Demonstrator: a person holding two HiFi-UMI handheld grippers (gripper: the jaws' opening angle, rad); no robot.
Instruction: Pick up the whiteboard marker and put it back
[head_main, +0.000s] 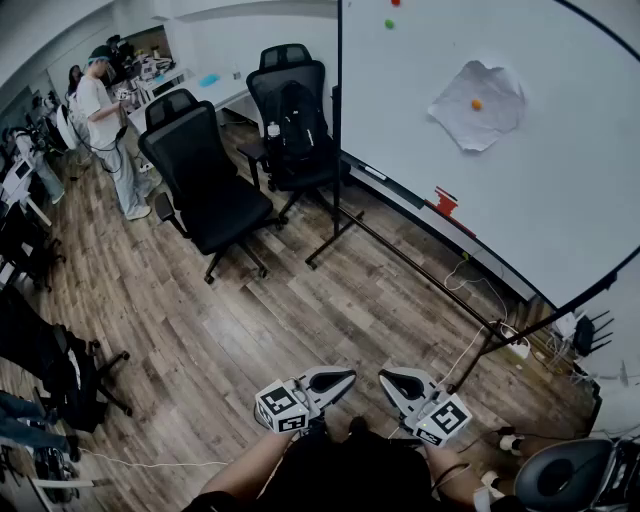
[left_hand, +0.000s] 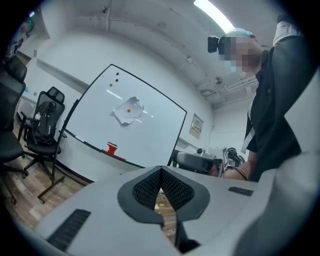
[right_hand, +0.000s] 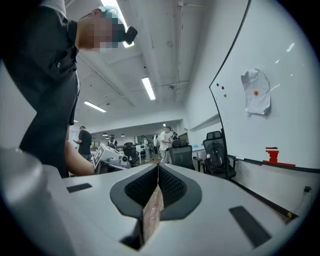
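Wood-plank flooring (head_main: 300, 320) underlies a white whiteboard (head_main: 560, 200), its ledge (head_main: 405, 191) holding a slim white marker (head_main: 374, 173), well apart from left gripper (head_main: 343, 377) and right gripper (head_main: 390, 379) (both pinched together, empty).

Showing a wood-plank floor (head_main: 300, 330) filling the room. Bearing a black office chair (head_main: 205, 190) on castors near the middle, and a second black chair (head_main: 295, 120) just behind it. Supporting the black foot of a whiteboard stand (head_main: 335, 235) near both. Trailing a white cable (head_main: 470, 285) beside the stand's base rail, leading to possibly a power strip (head_main: 518, 348), too small for telling.
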